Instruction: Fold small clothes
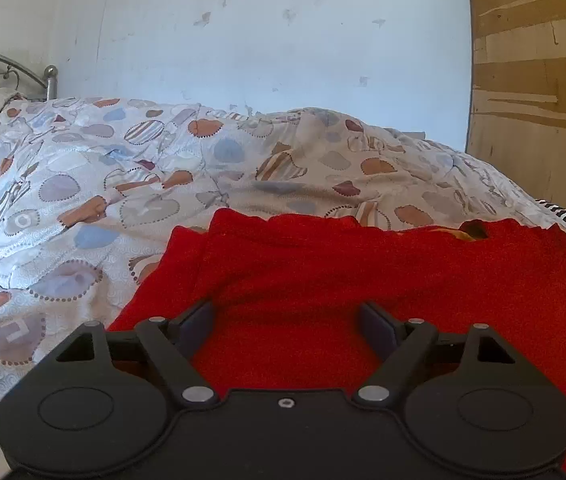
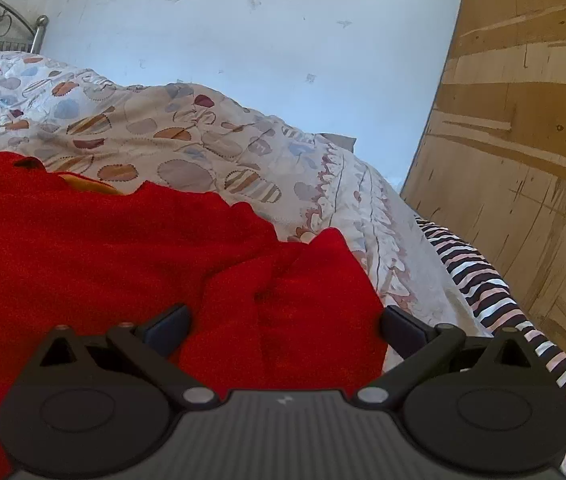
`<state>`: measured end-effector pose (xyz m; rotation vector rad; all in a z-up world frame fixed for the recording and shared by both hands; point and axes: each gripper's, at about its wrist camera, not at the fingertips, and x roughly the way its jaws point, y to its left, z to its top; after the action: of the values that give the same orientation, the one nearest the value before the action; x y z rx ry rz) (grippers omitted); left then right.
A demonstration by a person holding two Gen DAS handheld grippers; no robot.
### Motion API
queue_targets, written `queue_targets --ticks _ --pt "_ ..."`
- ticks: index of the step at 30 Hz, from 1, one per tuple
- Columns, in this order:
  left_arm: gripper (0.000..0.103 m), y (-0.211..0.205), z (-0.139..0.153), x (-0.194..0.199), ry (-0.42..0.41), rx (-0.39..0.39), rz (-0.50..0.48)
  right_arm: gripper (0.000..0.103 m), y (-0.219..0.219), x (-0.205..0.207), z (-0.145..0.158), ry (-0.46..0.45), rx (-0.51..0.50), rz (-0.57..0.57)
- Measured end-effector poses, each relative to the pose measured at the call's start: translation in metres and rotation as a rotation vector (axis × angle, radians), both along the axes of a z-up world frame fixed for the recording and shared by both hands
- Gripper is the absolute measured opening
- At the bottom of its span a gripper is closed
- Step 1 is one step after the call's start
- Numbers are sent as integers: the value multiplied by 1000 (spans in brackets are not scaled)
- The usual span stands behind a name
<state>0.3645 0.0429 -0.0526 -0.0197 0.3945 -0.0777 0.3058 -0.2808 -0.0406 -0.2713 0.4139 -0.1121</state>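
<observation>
The red top (image 1: pixel 363 272) lies flat, running from 9 to 3 o'clock. Both the left tongs (image 1: pixel 285 312) and the right tongs (image 2: pixel 285 320) hang wide, released, right above it.

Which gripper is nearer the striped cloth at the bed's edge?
Right. The striped cloth lies just beyond the right gripper, beside its outer finger. From the left gripper, it is only a sliver at the far edge, past the red garment.
</observation>
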Motion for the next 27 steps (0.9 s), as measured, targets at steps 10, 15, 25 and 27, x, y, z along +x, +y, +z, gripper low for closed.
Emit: queue_targets --ticks 10,15,25,27 --pt "102 -10 37 -26 26 39 47 103 -5 -17 14 -76 23 1" --pt "102 -1 62 -60 54 14 94 103 -5 -60 40 -214 39 -46" --pt "102 21 73 -105 175 -86 237 103 33 -120 54 -243 75 48" --pt "102 24 69 -111 199 -100 269 103 42 -134 49 -223 121 22"
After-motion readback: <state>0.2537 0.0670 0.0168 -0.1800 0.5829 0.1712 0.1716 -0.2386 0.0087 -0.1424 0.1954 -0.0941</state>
